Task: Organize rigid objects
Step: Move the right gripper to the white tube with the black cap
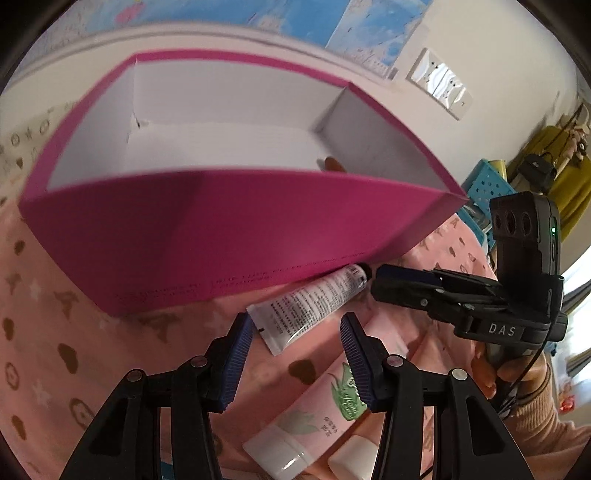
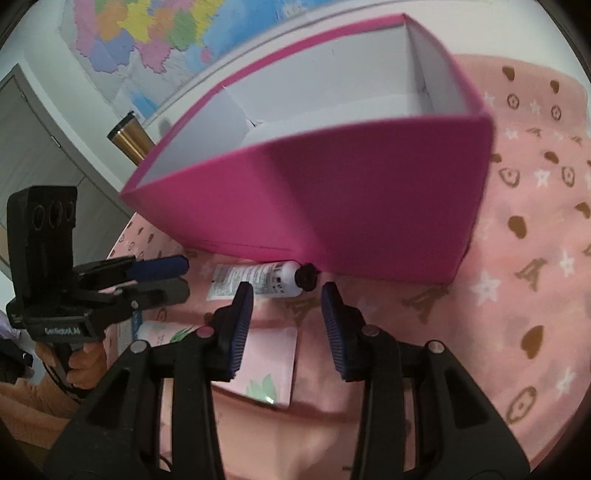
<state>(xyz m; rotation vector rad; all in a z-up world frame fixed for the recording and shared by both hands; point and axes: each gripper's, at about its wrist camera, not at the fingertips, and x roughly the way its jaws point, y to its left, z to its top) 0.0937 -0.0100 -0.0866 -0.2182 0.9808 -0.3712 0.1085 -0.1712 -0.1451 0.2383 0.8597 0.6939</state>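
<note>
A magenta box (image 1: 229, 229) with a white inside stands open-topped on the pink patterned cloth (image 2: 535, 258). In front of its near wall lies a white tube (image 1: 310, 302) with a black cap (image 2: 306, 277). Closer in lie a pink tube (image 1: 314, 413) with a white cap and a second pink tube (image 2: 266, 365). My left gripper (image 1: 295, 356) is open just above the white tube's crimped end. My right gripper (image 2: 287, 319) is open too, short of the tube's cap end, nothing between its pads. Each gripper shows in the other's view, the right gripper (image 1: 384, 277) and the left gripper (image 2: 181, 277).
A small brown spot (image 1: 332, 164) shows on the box floor. A blue perforated basket (image 1: 487, 188) and a yellow bag (image 1: 554, 158) lie beyond the box's right corner. A metal flask (image 2: 129, 138) stands by a grey cabinet (image 2: 33, 147). Maps hang on the wall (image 2: 155, 33).
</note>
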